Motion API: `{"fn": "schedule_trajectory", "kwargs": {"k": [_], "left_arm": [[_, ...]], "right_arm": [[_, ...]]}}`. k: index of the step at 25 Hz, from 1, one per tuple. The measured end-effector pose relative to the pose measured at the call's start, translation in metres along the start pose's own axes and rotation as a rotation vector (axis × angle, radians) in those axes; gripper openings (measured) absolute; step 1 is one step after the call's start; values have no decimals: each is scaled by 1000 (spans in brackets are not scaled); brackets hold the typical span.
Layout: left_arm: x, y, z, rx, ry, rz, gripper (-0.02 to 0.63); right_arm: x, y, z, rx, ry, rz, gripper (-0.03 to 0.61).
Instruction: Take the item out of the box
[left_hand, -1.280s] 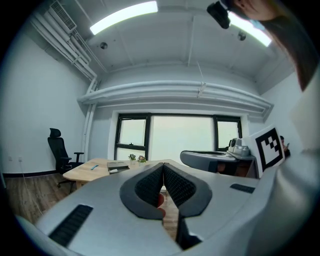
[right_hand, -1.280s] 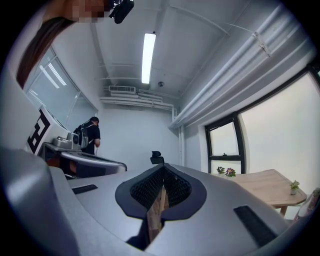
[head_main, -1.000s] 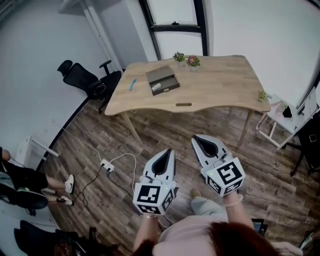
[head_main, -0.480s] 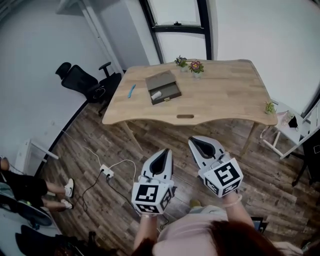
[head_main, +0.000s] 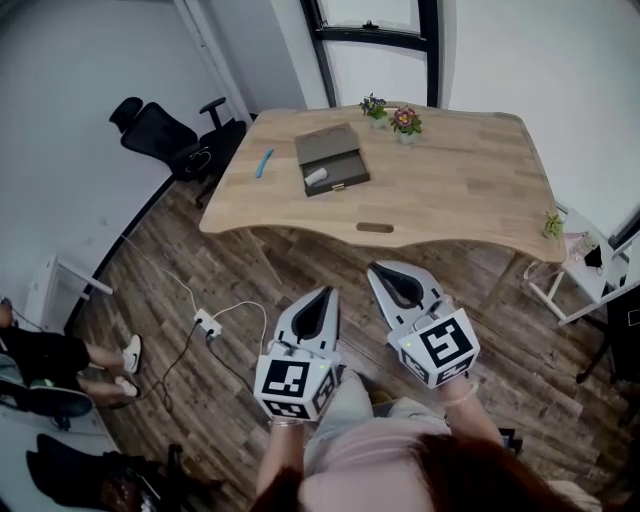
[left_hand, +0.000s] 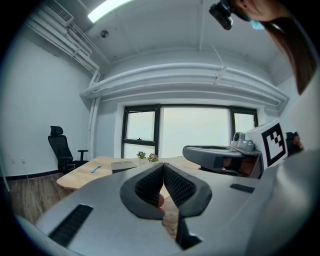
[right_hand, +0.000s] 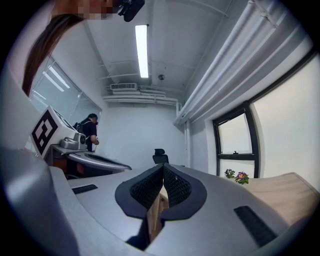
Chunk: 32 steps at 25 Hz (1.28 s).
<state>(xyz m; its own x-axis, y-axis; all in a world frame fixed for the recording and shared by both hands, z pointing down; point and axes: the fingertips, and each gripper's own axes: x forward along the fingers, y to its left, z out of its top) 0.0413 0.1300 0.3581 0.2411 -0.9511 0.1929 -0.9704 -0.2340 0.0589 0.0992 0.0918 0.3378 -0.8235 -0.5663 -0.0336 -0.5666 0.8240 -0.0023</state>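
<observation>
A dark, shallow open box (head_main: 330, 160) lies on the wooden table (head_main: 450, 190), with a small white item (head_main: 315, 176) inside near its front edge. Both grippers hang over the floor, well short of the table. My left gripper (head_main: 325, 294) is shut and empty, pointing toward the table. My right gripper (head_main: 379, 269) beside it is shut with nothing between its pads. In the left gripper view the box (left_hand: 123, 166) lies far ahead beyond the closed left gripper (left_hand: 163, 165). The right gripper (right_hand: 163, 168) faces the table's left end.
On the table lie a blue pen (head_main: 264, 162), two small flower pots (head_main: 390, 113) and a tiny plant (head_main: 552, 222). A black office chair (head_main: 165, 150) stands at the table's left. A power strip with cable (head_main: 207, 325) lies on the floor. A white stand (head_main: 585, 280) is right.
Both grippers have moved forward together toward the table, which now sits nearer and larger in the head view. Their jaws stay closed.
</observation>
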Motion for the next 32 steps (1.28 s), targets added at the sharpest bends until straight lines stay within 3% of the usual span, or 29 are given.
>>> {"fn": "schedule_trajectory", "kwargs": {"k": [9,20,32], "left_arm": [[47,37,1,12,3,-19,2],[115,112,16,18,-3,-58,2],[178,180,18,18,-2,-155,2]], "right_arm": [[50,-26,-8,-16,15,-8,0],[146,-59,-18,-52,50,-30,0],[243,-85,-43,-91,118,-60,0]]}}
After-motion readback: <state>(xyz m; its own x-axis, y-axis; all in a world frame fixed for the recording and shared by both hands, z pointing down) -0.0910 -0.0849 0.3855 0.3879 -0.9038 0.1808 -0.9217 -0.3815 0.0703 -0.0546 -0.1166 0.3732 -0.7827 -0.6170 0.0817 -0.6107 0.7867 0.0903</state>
